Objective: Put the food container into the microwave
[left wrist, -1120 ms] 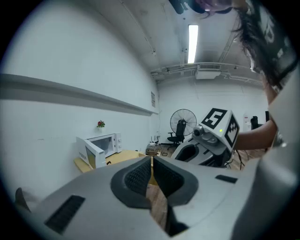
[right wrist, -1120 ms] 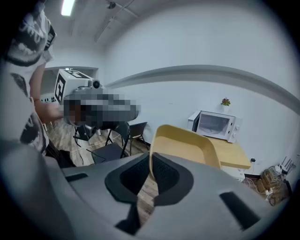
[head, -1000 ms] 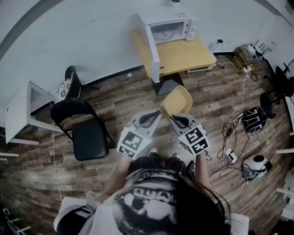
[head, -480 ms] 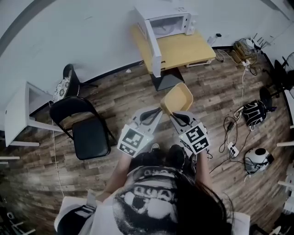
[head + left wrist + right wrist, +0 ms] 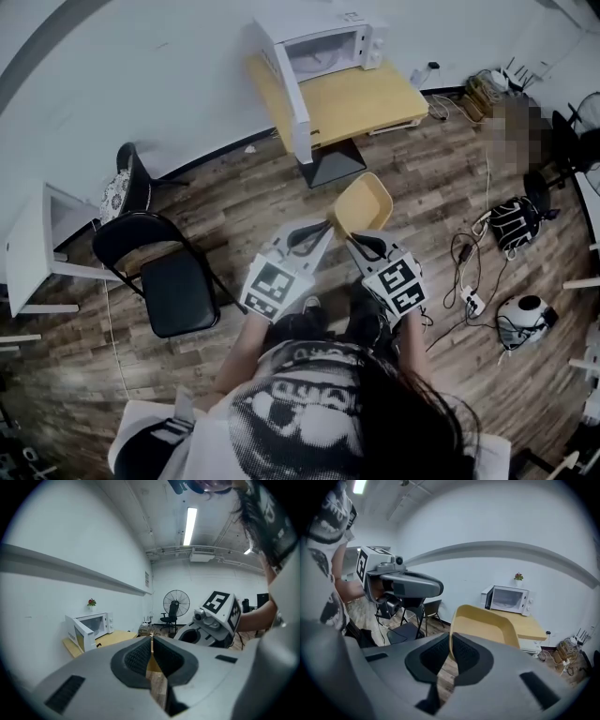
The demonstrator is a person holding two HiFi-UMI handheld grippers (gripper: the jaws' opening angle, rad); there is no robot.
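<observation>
The left tool [image 5: 326, 224] and right tool [image 5: 350, 238] each pinch the rim of the container [image 5: 364, 204]. Beyond, the microwave [image 5: 323, 45] stands open on the counter [image 5: 361, 96]

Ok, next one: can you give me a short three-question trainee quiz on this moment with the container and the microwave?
1. True or false: the door of the microwave is shut.
2. How many grippers are clamped on the yellow food container? A) none B) one C) two
3. Fill in: the microwave stands on a wooden ____.

Key:
1. False. The door stands open.
2. C. The left gripper and the right gripper each pinch its rim, holding it above the floor.
3. table
</observation>
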